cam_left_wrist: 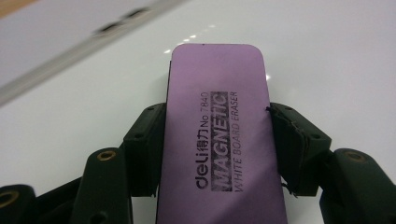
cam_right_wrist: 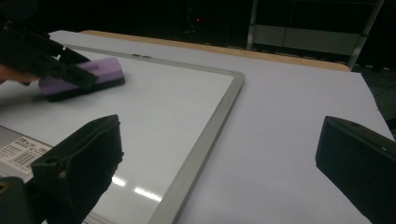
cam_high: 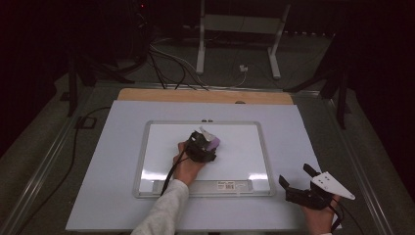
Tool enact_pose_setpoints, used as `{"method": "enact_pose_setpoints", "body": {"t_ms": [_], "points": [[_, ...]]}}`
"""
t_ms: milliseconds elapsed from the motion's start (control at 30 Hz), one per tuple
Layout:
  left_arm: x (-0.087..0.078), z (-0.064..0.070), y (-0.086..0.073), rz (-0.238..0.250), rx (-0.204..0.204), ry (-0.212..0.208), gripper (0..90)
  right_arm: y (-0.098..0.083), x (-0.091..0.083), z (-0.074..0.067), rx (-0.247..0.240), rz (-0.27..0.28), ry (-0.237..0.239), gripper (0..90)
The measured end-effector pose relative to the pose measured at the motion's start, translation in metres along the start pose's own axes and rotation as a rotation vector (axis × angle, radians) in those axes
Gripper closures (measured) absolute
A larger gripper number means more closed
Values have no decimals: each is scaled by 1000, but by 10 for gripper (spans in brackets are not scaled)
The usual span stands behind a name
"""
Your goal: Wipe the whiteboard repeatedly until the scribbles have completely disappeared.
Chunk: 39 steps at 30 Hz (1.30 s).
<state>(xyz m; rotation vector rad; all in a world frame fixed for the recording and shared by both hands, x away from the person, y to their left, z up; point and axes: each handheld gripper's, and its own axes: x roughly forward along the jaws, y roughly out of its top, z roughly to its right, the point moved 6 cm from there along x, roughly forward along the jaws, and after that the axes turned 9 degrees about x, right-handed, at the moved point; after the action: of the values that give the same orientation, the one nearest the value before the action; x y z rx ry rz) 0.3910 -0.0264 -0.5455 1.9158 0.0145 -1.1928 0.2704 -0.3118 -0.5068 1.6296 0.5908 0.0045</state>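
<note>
Clamped on the long sides of a purple eraser (cam_left_wrist: 219, 135), the left gripper (cam_high: 201, 146) sits at the middle of the high view, over the whiteboard (cam_high: 235, 161); its jaws are partly closed and the pads press the eraser from both sides. At the lower right of the same view, the right gripper (cam_high: 299, 180) rests off the board on the pale sheet (cam_high: 107, 161) that covers the table, and its jaws stand wide apart with nothing between them.

Around the board, a grey metal frame (cam_right_wrist: 205, 140) runs along its edges, and a wooden strip (cam_high: 205, 95) of the table shows at the top of the sheet. Farther back, in the dark upper part of the high view, cables (cam_high: 166, 63) lie on the floor beside the white legs of a stand (cam_high: 240, 39). Nothing lies on the white surface near the eraser.

The eraser is a flat block with rounded corners, purple on top and with a dark layer below; it lies on the board, in the upper middle of it.

On its top, black print reads "deli No.7840 MAGNETIC WHITE BOARD ERASER". A small label with a barcode (cam_high: 228, 185) sits on the bottom edge of the board; its text is too small to read.
</note>
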Motion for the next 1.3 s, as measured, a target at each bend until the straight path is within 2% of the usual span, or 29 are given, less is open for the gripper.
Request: {"method": "enact_pose_setpoints", "body": {"t_ms": [100,133,233,333,433,467,533,700,800,1033,1133,1167,1233,1300], "points": [[-1,16,4,12,61,-48,418,0,0,0,-1,0,2,9],[-2,18,4,11,71,-49,418,0,0,-1,-3,0,3,9],[0,15,5,9,66,-43,418,0,0,0,-2,0,2,10],[3,2,5,-3,30,10,418,0,-1,0,-1,2,0,10],[4,-19,-1,-22,-40,67,418,1,-2,1,1,2,-3,10],[3,-23,-3,-30,-52,78,418,1,-2,2,3,3,-4,10],[0,-37,-10,-46,-87,128,418,1,-2,2,4,3,-5,10],[-9,-60,-28,-49,-201,182,418,0,-2,3,8,2,-8,10],[-15,-67,-37,-59,-221,214,418,0,-2,2,6,0,-8,10],[-33,-80,-61,-64,-274,229,417,0,-2,1,8,0,-6,10],[-37,-82,-67,-61,-294,199,416,0,-1,0,5,-1,-3,10],[-38,-82,-68,-61,-286,196,410,0,0,0,5,-2,-3,10],[-40,-82,-68,-42,-277,210,347,0,0,0,4,-4,-2,10],[-44,-82,-63,2,-276,204,278,0,0,0,3,-2,-1,10]]}}
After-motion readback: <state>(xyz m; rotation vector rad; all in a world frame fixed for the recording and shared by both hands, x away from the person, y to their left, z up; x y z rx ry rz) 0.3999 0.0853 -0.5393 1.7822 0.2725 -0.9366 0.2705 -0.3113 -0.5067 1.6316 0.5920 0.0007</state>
